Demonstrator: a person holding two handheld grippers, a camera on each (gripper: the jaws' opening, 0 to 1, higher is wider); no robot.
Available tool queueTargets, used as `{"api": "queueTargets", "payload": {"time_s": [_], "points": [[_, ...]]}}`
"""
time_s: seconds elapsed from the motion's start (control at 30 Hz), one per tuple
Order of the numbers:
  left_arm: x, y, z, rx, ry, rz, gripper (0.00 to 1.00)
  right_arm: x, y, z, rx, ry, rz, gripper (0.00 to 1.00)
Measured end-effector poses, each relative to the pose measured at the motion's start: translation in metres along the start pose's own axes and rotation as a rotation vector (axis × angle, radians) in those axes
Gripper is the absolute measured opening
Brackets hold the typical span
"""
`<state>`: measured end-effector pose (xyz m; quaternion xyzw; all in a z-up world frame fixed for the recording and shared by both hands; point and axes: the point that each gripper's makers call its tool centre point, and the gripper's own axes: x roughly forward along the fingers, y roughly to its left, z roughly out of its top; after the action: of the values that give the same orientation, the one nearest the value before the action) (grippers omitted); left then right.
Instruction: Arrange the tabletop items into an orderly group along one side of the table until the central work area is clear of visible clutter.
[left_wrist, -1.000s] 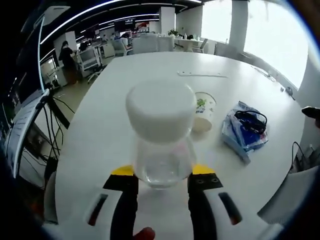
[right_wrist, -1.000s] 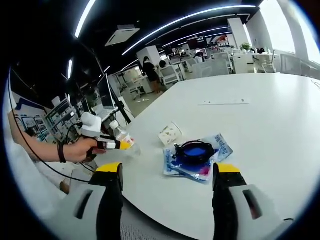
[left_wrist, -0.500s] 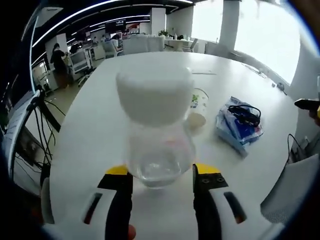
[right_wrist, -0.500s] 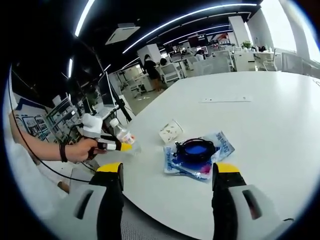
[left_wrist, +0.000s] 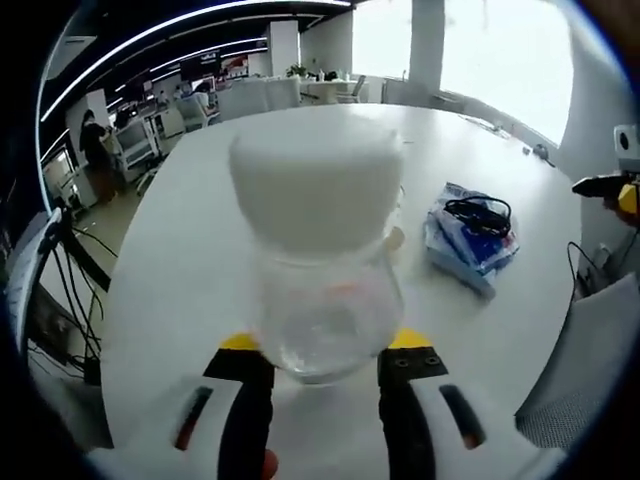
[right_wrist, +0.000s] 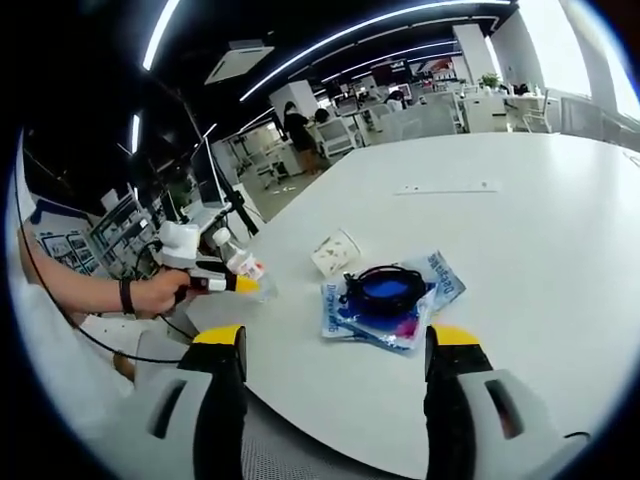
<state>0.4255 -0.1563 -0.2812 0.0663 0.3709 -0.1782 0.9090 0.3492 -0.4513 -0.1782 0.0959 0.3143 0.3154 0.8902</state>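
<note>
The white surface (right_wrist: 520, 230) is broad and mostly bare, with the clutter gathered toward its near-left part in the right gripper view. Next in size is the blue plastic packet (right_wrist: 392, 305) with a black coiled cable (right_wrist: 383, 280) lying on top of it, and just beside it, tipped on its side, a paper cup (right_wrist: 334, 251). Smallest is the clear plastic bottle (left_wrist: 322, 270) with its white cap (left_wrist: 312, 185), clamped at the body between the jaws of the left claw (left_wrist: 322, 372) and held just above the surface's edge; the right gripper view shows it at the left, in the person's hand (right_wrist: 160, 292). The right claw (right_wrist: 332, 345) stands wide open and holds nothing, hovering short of the packet. The step in hand looks like placing the bottle along one side: it would go best set down upright, close to the cup and packet but not touching them, base flat before the jaws part, since a light, nearly empty bottle tips easily. Compared with a second ago, the left gripper view has swung so the bottle now hides most of the cup, and the packet sits farther right; in the right gripper view the cup, packet and bottle keep the same relation to one another, so only the cameras appear to have shifted.
</note>
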Motion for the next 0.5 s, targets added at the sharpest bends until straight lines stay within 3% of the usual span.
{"api": "queueTargets", "payload": {"time_s": [0.2, 0.5], "points": [[0.001, 0.001, 0.002, 0.0, -0.012, 0.013, 0.39, 0.005, -0.001, 0.002, 0.001, 0.008, 0.001, 0.72], [0.009, 0.018, 0.012, -0.051, -0.014, 0.074, 0.39, 0.012, -0.005, 0.011, -0.003, 0.013, -0.002, 0.72]]}}
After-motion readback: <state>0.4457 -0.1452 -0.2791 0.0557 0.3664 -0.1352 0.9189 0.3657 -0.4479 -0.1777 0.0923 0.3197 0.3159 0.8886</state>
